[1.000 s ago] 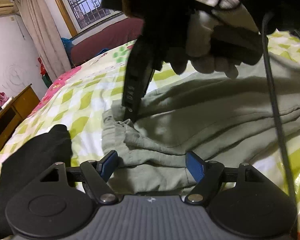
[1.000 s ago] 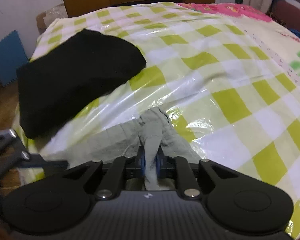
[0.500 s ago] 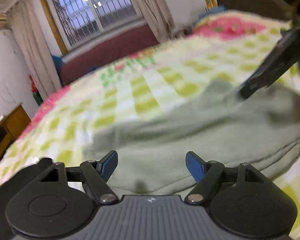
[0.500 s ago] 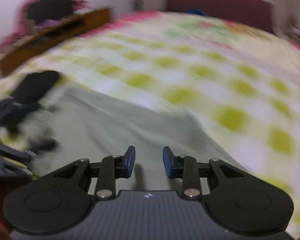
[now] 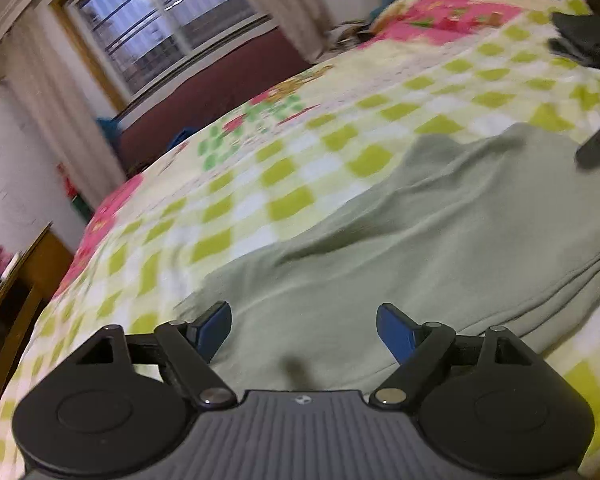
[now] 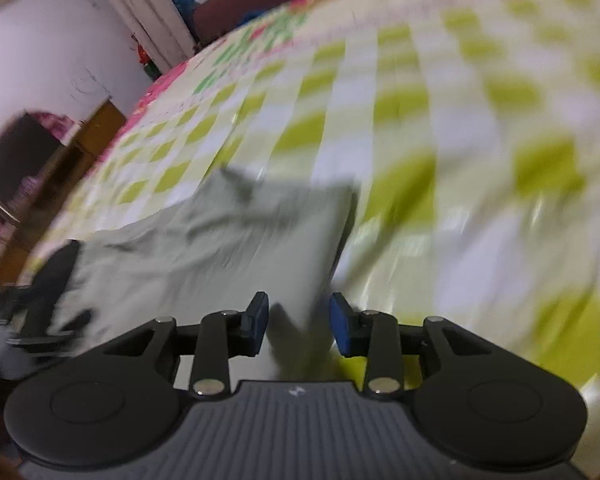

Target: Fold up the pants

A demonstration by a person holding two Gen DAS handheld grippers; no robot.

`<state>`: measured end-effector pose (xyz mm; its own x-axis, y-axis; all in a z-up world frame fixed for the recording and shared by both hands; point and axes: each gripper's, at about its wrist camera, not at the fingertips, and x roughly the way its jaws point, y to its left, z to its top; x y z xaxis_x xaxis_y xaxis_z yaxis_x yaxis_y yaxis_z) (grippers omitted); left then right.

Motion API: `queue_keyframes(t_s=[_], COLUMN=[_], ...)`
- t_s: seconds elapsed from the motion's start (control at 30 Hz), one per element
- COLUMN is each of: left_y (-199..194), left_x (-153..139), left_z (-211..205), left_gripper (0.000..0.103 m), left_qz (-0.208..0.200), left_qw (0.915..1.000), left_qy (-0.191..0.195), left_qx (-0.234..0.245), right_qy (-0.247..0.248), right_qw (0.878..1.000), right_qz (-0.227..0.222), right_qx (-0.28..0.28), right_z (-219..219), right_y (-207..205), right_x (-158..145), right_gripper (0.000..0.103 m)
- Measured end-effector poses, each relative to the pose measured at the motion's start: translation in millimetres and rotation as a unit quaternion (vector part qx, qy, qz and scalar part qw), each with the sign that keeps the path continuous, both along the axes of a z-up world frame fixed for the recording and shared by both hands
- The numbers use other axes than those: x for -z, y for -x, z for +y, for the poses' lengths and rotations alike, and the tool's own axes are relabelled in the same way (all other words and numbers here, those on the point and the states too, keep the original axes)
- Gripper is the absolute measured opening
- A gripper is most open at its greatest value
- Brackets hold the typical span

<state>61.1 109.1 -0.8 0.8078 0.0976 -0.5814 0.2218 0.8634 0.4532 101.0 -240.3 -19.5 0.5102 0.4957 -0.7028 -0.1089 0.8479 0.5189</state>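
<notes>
Two views show the pants lying on the checked bedcover, with neither gripper holding them.

Left wrist view: the left gripper (image 5: 304, 332) hangs just above the near end of the pants (image 5: 400, 240), its jaws wide apart and opening further, with cloth below them but nothing pinched. The pants spread flat across the bedcover (image 5: 260, 184), with a doubled edge showing on their right side, which suggests one fold is already laid. The wide jaws look ready to take a thick edge. At the right margin, beyond the pants, a dark piece that is probably the right gripper is cut off. A dark heap lies far beyond the pants, too blurred to name.

Right wrist view: the right gripper (image 6: 298, 322) sits over the pants' (image 6: 220, 240) right edge, its jaws partly apart and opening, the pads clear of the cloth. Motion blur smears everything; whether the cloth's edge reaches between the pads is unclear. Left of the pants a dark shape, likely the left gripper, is only partly seen.
</notes>
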Motion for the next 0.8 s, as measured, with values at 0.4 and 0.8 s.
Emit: queue_keyframes(t_s=[0.4, 0.8], left_y=[-3.2, -15.7], left_x=[9.3, 14.9], left_z=[-25.3, -43.1], left_gripper=[0.094, 0.093], left_qz=[0.017, 0.030], left_qw=[0.9994, 0.9984], left_qy=[-0.012, -0.027], left_qx=[0.029, 0.039], right_qy=[-0.152, -0.197], right_qw=[0.987, 0.979], right_qz=[0.053, 0.051], right_qx=[0.011, 0.008], right_z=[-18.2, 22.2], right_y=[-21.4, -50.6], right_x=[33.1, 42.3], right_gripper=[0.027, 0.004])
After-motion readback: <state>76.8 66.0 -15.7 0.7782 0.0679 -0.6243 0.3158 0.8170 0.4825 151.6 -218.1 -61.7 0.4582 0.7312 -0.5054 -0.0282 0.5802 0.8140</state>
